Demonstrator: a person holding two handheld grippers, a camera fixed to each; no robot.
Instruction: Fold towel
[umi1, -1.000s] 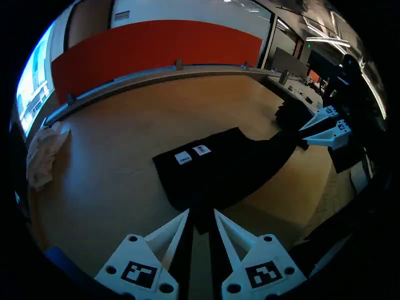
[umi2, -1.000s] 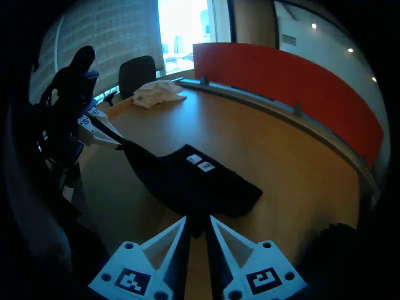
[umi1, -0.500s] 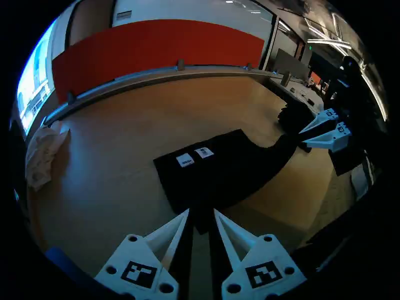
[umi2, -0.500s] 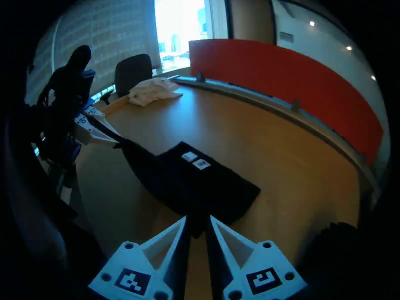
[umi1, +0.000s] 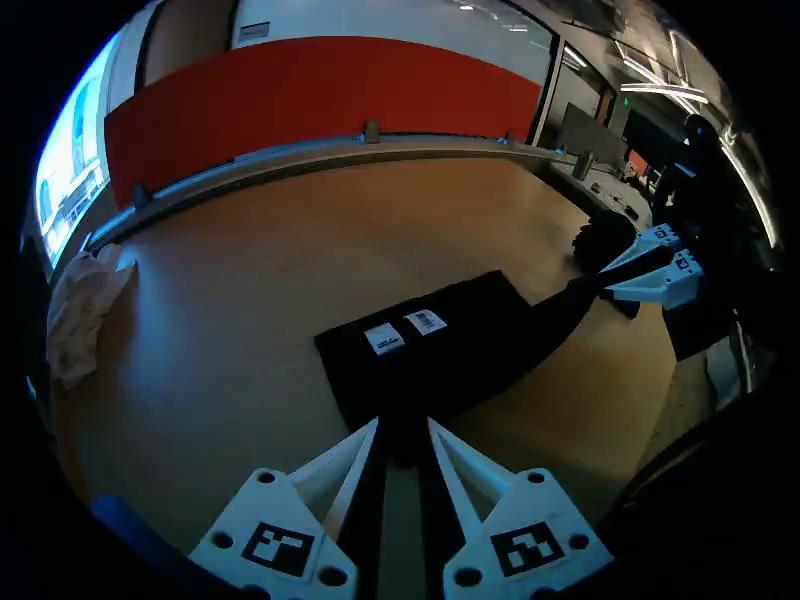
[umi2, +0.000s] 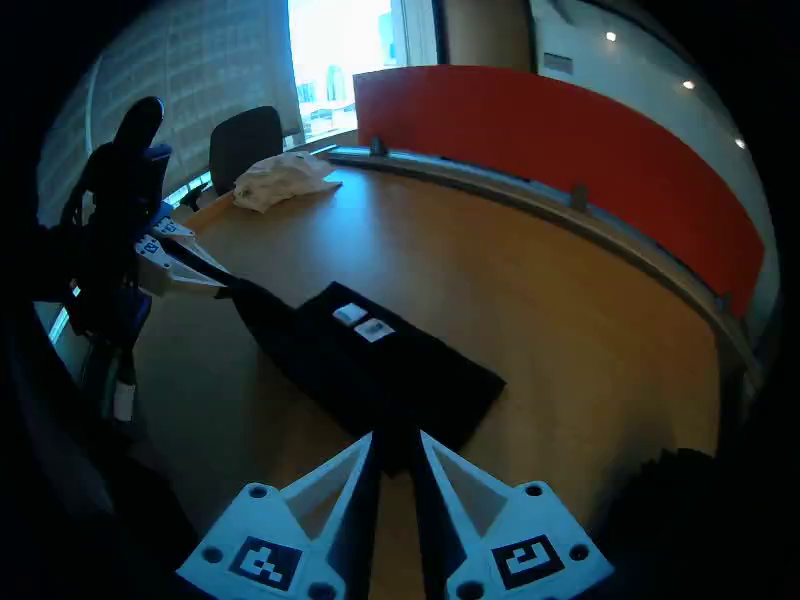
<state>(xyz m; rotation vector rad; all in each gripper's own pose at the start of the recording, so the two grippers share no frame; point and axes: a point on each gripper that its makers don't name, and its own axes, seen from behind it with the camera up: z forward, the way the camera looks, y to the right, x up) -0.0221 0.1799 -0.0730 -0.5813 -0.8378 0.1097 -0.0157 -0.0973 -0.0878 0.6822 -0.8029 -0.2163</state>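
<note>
A black towel (umi1: 450, 345) with two white labels (umi1: 385, 338) lies partly on the wooden table (umi1: 250, 270). My left gripper (umi1: 403, 445) is shut on one near corner of it, which is lifted off the table. In the same view the right gripper (umi1: 612, 287) pinches the other lifted corner at the far right. In the right gripper view the towel (umi2: 390, 365) stretches from my right gripper (umi2: 397, 450), shut on its corner, to the left gripper (umi2: 222, 288) at the far left, held by a person in dark clothes.
A crumpled white cloth (umi1: 80, 305) lies at the table's far end, seen also as the white cloth (umi2: 280, 178) near a dark office chair (umi2: 245, 145). A red partition (umi1: 320, 100) with a rail runs along the table's back edge.
Both grippers have shifted a little while holding their corners. The hanging edge between them has drawn straighter, and the part on the table looks more rectangular.
</note>
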